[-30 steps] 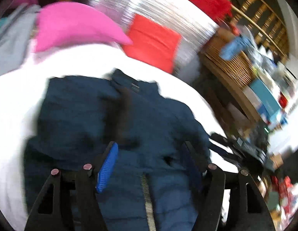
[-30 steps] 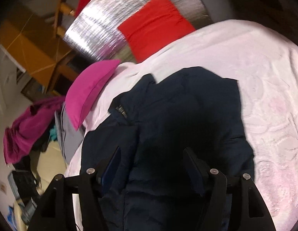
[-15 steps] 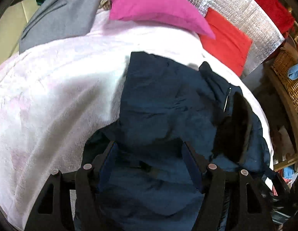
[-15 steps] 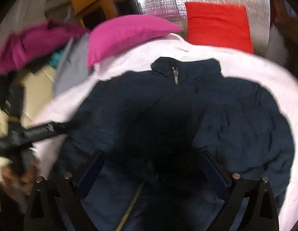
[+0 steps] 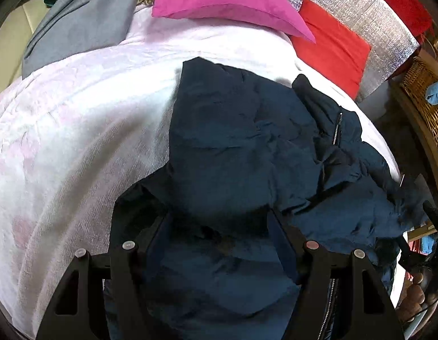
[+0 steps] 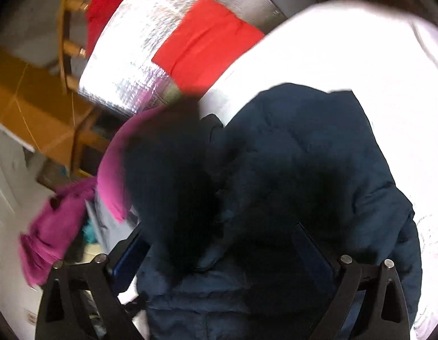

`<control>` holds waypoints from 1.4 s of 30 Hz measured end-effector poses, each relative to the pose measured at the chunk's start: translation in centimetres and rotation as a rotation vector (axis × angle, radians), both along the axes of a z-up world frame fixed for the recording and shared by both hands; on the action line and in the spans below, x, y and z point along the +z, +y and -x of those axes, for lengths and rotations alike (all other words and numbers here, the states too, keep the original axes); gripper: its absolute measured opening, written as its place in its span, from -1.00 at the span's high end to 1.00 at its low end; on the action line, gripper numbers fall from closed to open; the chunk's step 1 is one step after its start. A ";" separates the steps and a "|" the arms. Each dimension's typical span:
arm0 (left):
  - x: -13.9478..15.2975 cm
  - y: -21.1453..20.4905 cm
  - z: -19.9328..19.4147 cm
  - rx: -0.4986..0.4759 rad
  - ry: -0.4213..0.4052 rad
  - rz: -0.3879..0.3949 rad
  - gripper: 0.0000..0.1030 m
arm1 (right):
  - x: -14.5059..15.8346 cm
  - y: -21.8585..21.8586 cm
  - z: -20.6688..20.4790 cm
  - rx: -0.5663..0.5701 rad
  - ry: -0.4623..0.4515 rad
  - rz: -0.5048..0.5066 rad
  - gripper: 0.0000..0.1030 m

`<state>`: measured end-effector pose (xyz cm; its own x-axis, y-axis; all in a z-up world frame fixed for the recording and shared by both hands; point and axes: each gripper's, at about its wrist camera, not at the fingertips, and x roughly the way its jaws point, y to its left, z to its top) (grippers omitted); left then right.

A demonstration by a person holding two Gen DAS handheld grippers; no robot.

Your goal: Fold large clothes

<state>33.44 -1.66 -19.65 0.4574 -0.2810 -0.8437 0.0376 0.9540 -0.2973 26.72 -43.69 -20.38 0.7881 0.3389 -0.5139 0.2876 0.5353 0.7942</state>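
Jacket, navy, padded: spread crumpled on the white bedspread, judged soft, bulky and light, best taken at hem or sleeve edge. Left gripper is held apart over fabric, nothing clamped; right gripper is spread wide, empty.

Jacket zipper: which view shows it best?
Left wrist. The zipper runs sharp and bright down the collar of the navy jacket, and continues near the bottom edge. In the right wrist view the jacket is blurred and dark, and no zipper can be made out.
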 end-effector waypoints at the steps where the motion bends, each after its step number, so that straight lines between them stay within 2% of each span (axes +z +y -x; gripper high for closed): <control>1: 0.2 -0.2 0.0 0.000 -0.014 -0.005 -0.35 | -0.5 -0.3 -0.1 0.010 0.001 -0.040 -0.93; 6: 1.4 -1.3 0.7 -0.026 -0.097 -0.080 -0.35 | -3.6 -2.3 0.1 -0.032 0.017 -0.240 -0.71; 8: 0.9 -1.7 0.7 -0.040 -0.092 -0.119 -0.35 | -4.5 -2.9 0.2 -0.058 0.042 -0.279 -0.55; 9: 0.7 -1.8 0.5 -0.043 -0.090 -0.132 -0.35 | -4.9 -3.1 0.0 -0.058 0.064 -0.280 -0.40; 10: 0.5 -2.0 0.4 -0.048 -0.089 -0.149 -0.35 | -5.2 -3.1 -0.2 -0.052 0.085 -0.271 -0.24; 11: 0.3 -2.2 0.4 -0.054 -0.088 -0.167 -0.35 | -5.3 -3.0 -0.3 -0.047 0.097 -0.256 -0.16; 13: 0.1 -2.3 0.2 -0.063 -0.084 -0.186 -0.35 | -5.0 -2.9 -0.3 -0.037 0.105 -0.220 0.20; 16: 0.0 -2.1 0.2 -0.065 -0.086 -0.188 -0.35 | -3.1 -2.0 -0.1 0.003 0.094 -0.089 0.52; 18: 0.3 -2.0 0.4 -0.060 -0.097 -0.186 -0.35 | -0.9 -1.6 0.6 0.032 0.031 -0.012 0.62; 20: 0.6 -2.1 0.7 -0.070 -0.120 -0.198 -0.35 | 1.2 -0.6 1.4 0.063 -0.036 0.081 0.62; 21: 0.7 -2.3 0.8 -0.078 -0.127 -0.210 -0.35 | 1.7 -0.2 1.5 0.071 -0.037 0.136 0.63; 22: 0.6 -2.4 0.9 -0.082 -0.128 -0.219 -0.35 | 1.7 0.1 1.5 0.074 -0.019 0.171 0.63; 23: 0.4 -2.4 0.9 -0.087 -0.126 -0.228 -0.35 | 0.9 0.2 1.4 0.074 0.038 0.197 0.63; 24: 0.2 -2.5 0.9 -0.092 -0.123 -0.235 -0.35 | 0.1 0.2 0.9 0.074 0.080 0.197 0.63; 25: 0.0 -2.6 0.9 -0.098 -0.124 -0.246 -0.35 | -1.5 -0.2 0.5 0.069 0.159 0.177 0.63; 27: -0.1 -2.8 1.0 -0.103 -0.130 -0.259 -0.35 | -3.1 -0.5 -0.1 0.079 0.216 0.110 0.63; 32: -0.1 -3.1 1.2 -0.105 -0.143 -0.287 -0.35 | -3.0 -0.6 -0.5 0.099 0.221 0.123 0.52; 34: -0.2 -3.2 1.3 -0.107 -0.150 -0.300 -0.35 | -3.6 -0.8 -0.7 0.106 0.219 0.077 0.29; 36: -0.2 -3.4 1.5 -0.110 -0.160 -0.316 -0.35 | -3.6 -0.9 -0.5 0.111 0.208 0.050 0.17; 41: -0.1 -3.9 1.8 -0.126 -0.186 -0.357 -0.35 | -3.6 -0.5 -0.8 0.112 0.199 0.058 0.16; 42: -0.1 -4.0 1.8 -0.128 -0.190 -0.363 -0.35 | -3.4 -0.3 -0.8 0.116 0.201 0.083 0.24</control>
<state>31.63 -5.63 -19.74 0.5947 -0.0457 -0.8026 0.1838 0.9797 0.0803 27.53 -43.95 -23.74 0.6254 0.3714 -0.6862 0.3680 0.6351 0.6791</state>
